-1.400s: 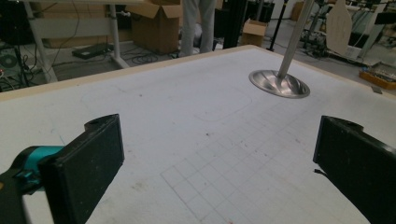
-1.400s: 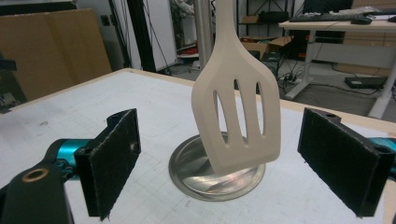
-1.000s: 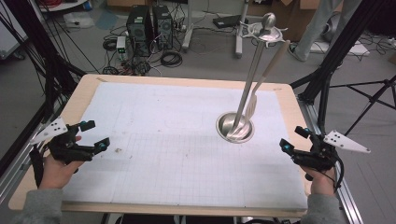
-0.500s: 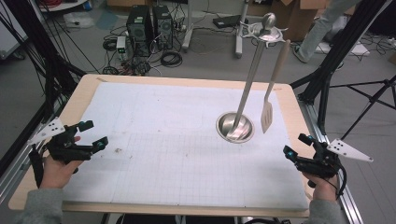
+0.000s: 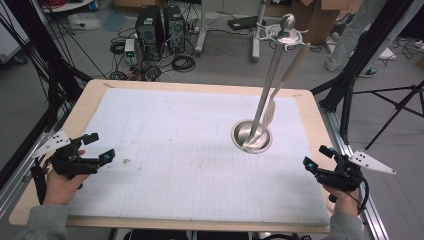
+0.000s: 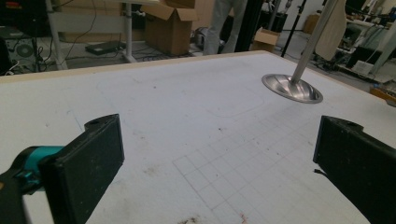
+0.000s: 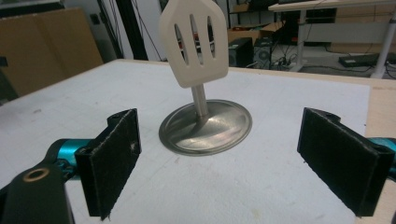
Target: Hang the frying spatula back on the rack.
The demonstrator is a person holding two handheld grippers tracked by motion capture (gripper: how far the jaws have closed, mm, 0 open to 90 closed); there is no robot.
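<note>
A metal utensil stand has a round base [image 5: 251, 136] on the white gridded mat [image 5: 175, 150] and a tall pole [image 5: 270, 75]. A cream slotted spatula [image 5: 269, 112] hangs from the hook at the top, its blade just above the base. My right gripper [image 5: 316, 157] is open and empty at the mat's right edge, apart from the stand. Its own view shows the spatula [image 7: 194, 42] hanging in front of the pole over the base [image 7: 205, 127], beyond the open gripper [image 7: 233, 154]. My left gripper [image 5: 100, 146] is open and empty at the left edge, facing the stand's base [image 6: 292, 87].
The mat lies on a wooden table [image 5: 310, 107] inside a black frame. Computer towers [image 5: 160, 25], cables and cardboard boxes [image 6: 175, 25] are on the floor beyond it. A tripod [image 5: 395, 110] stands at the right. A person's legs [image 5: 350, 35] are at the back right.
The hanging spatula swung out to the right of the pole and has swung back beside it. My right gripper drew back slightly toward the front edge. The left gripper hardly moved.
</note>
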